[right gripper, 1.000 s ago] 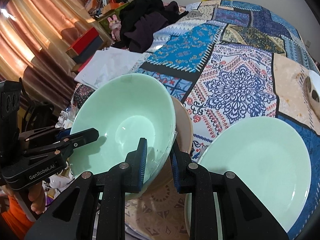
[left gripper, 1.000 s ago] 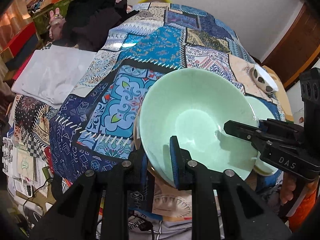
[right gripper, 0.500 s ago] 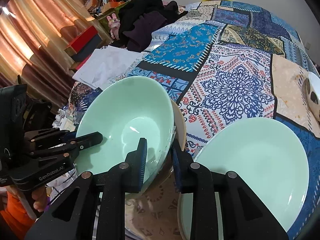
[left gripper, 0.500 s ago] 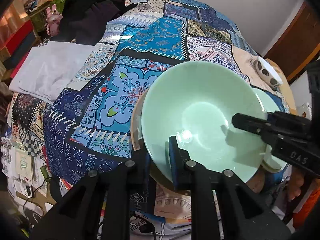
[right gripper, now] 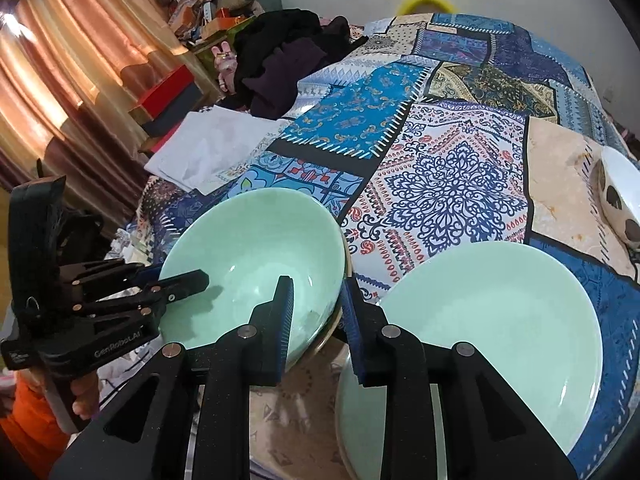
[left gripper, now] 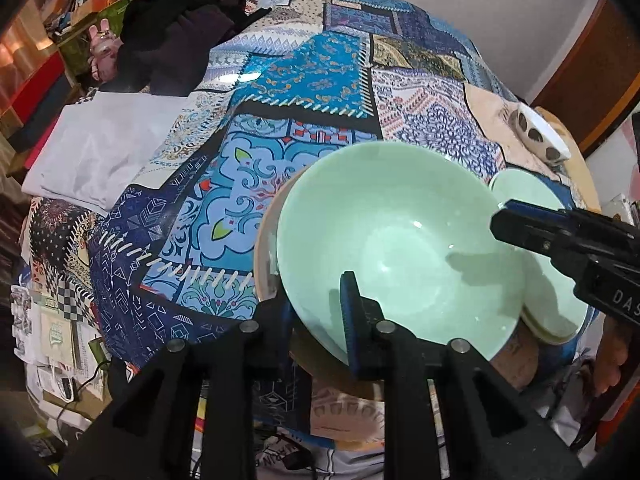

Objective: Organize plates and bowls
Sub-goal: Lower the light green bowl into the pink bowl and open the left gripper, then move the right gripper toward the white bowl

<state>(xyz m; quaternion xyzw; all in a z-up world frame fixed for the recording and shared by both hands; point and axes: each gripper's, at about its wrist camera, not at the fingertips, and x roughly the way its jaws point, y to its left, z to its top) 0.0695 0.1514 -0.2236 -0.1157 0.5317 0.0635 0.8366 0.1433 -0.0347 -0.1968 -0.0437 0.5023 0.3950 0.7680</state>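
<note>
Two grippers, left [left gripper: 316, 312] and right [right gripper: 316, 316], pinch my green bowl's [left gripper: 392, 248] rim. Stacking looks unfinished: plate [right gripper: 500, 328] and spotted bowl [right gripper: 618, 200] wait.

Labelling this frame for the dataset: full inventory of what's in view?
green bowl: 1, mint, near edge, both grippers on its rim
tan plate: 1, beige, under the bowl
green plate: 1, mint, right of bowl
spotted bowl: 1, white with dark spots, far right
patchwork cloth: 1, blue patterned, covers surface
white cloth: 1, folded, left
dark clothes: 1 pile, black, far left
left gripper: black, shut on bowl rim
right gripper: black, shut on bowl rim
</note>
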